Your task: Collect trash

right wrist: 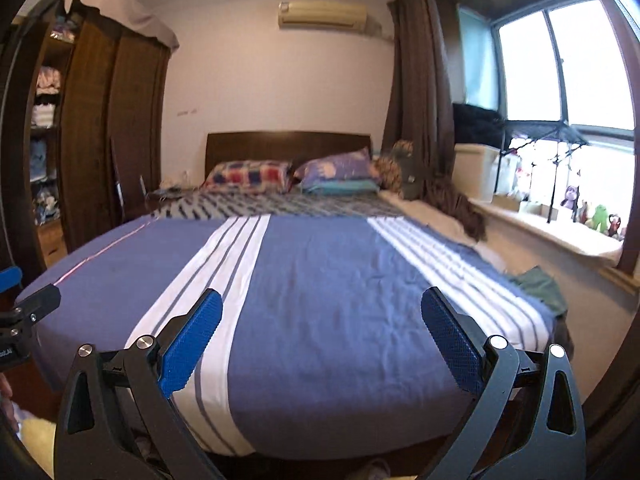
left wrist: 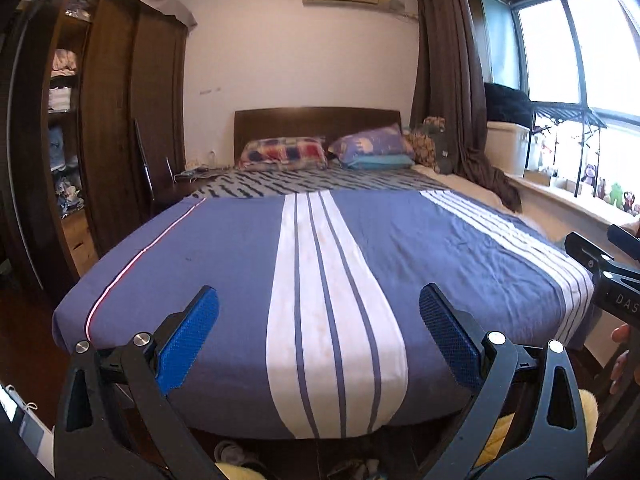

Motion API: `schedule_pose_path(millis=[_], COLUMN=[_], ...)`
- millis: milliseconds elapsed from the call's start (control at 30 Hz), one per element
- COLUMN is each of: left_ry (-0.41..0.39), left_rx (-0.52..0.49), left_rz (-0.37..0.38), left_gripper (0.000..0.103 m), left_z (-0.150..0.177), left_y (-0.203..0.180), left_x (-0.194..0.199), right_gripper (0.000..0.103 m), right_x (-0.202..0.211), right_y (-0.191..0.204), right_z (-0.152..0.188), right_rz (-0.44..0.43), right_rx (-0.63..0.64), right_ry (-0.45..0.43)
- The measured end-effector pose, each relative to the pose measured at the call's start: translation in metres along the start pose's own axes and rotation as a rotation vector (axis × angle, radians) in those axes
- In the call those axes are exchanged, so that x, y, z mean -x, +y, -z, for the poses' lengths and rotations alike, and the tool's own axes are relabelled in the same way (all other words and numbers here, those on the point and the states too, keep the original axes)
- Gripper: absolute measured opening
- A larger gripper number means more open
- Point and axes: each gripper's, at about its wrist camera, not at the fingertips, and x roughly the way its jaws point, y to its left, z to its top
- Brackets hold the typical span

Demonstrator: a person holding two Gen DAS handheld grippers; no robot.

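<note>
A wide bed (left wrist: 224,248) with a blue cover and white stripes fills both views, and I see no plain piece of trash on it. My left gripper (left wrist: 319,300) is open over the foot of the bed, with nothing between its blue pads (left wrist: 188,344). My right gripper (right wrist: 322,300) is open in the same way, to the right of the left one. Its black body shows at the right edge of the left wrist view (left wrist: 608,280), with a hand under it. A green cloth (right wrist: 540,286) lies at the bed's right side.
Two pillows (left wrist: 284,152) lie against a dark headboard. A brown wardrobe (left wrist: 112,120) with open shelves stands on the left. A curtain (left wrist: 448,80) and a window sill (right wrist: 560,232) with small toys are on the right. Something yellow and fluffy (left wrist: 508,436) lies on the floor by the bed's foot.
</note>
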Motion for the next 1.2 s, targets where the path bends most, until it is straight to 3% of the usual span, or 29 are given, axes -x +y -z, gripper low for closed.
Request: schedule_pose_path(millis=[1200], left_ry=[-0.026], left_rx=[0.008], left_rz=[-0.024], left_gripper=[0.095], left_z=[0.002], left_y=[0.011], left_x=[0.002], right_gripper=[0.1], right_x=[-0.004], right_y=[0.012], right_z=[-0.002], right_rz=[0.028], right_rx=[-0.004], right_ry=[0.011])
